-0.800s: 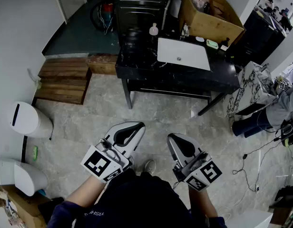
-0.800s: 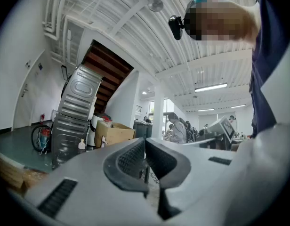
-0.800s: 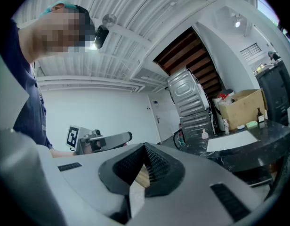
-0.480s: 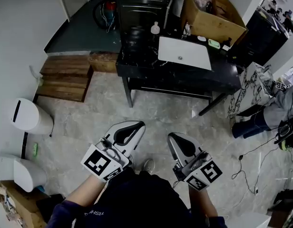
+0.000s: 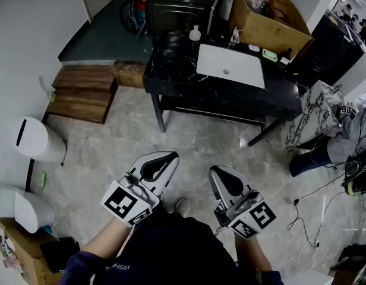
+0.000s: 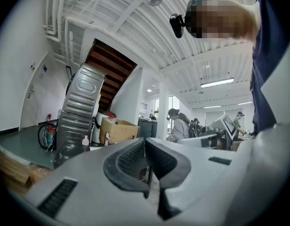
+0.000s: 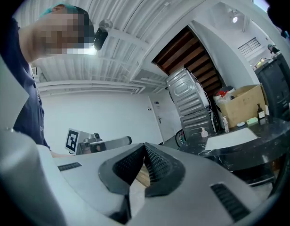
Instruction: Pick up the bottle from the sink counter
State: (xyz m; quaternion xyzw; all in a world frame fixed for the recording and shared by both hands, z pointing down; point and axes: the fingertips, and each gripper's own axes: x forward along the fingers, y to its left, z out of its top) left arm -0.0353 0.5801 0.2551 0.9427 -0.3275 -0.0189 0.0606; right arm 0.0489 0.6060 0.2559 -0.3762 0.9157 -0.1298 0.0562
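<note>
A small pale bottle with a pump top (image 5: 195, 34) stands on the black sink counter (image 5: 171, 79), just left of the white basin (image 5: 230, 65). It shows small and far in the left gripper view (image 6: 85, 142) and the right gripper view (image 7: 204, 133). My left gripper (image 5: 170, 157) and right gripper (image 5: 214, 172) are held level side by side in front of my body, far short of the counter. The left gripper (image 6: 145, 139) has its jaws closed tip to tip with nothing between them. The right gripper (image 7: 144, 145) is the same.
A cardboard box (image 5: 269, 19) sits behind the basin and a ribbed metal cabinet (image 5: 177, 5) behind the counter. Wooden steps (image 5: 82, 94) and white bins (image 5: 34, 141) lie to the left. Cables (image 5: 302, 209) and a seated person (image 5: 349, 135) are at the right.
The head view has shifted slightly, so the counter and floor sit a little differently in frame. Both grippers keep the same pose and stay shut.
</note>
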